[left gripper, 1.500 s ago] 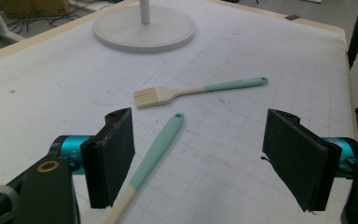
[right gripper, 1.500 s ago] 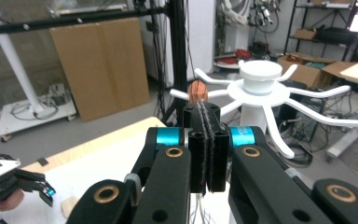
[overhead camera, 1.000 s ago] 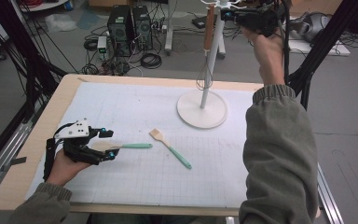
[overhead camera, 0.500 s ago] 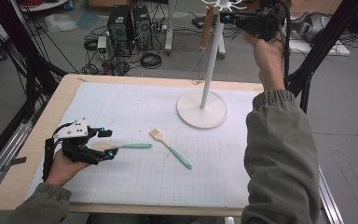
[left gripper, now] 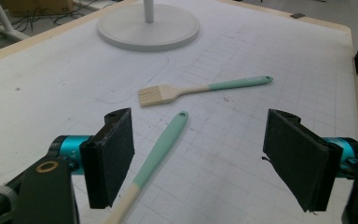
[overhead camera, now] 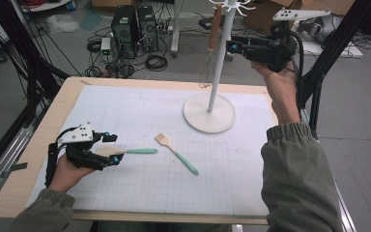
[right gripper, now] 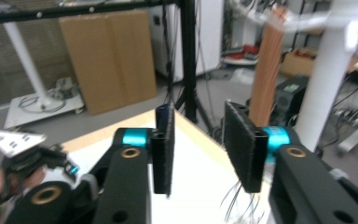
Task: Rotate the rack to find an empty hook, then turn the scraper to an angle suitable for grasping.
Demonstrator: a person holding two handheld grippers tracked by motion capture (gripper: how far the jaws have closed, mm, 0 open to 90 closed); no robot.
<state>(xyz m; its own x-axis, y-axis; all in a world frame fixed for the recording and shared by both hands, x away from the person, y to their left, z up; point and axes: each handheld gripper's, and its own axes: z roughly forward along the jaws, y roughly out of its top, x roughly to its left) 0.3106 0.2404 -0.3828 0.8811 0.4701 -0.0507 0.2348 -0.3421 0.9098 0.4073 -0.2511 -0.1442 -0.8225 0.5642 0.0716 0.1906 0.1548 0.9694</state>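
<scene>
A white stand [overhead camera: 209, 113] rises from its round base at the far right of the mat. A whisk [overhead camera: 214, 26] with a wooden handle hangs from a hook at its top. My right gripper [overhead camera: 229, 47] is held high, just right of the pole. Its jaws have just been opening and are open, with nothing between them [right gripper: 200, 140]. The whisk handle [right gripper: 268, 70] shows behind them. My left gripper [overhead camera: 113, 149] rests on the mat, open. A teal-handled utensil [left gripper: 161, 149] lies loose between its pads [left gripper: 200, 161]. A teal-handled pastry brush [overhead camera: 176, 153] lies at mid-mat.
A white gridded mat [overhead camera: 140, 106] covers the wooden table [overhead camera: 72, 84]. Black frame posts [overhead camera: 34, 72] stand at both sides of the table. On the floor behind it are computer towers [overhead camera: 133, 24] and cables.
My right gripper has dropped from the top of the stand and opened its jaws. The whisk stays hanging on the hook. The left gripper has kept still.
</scene>
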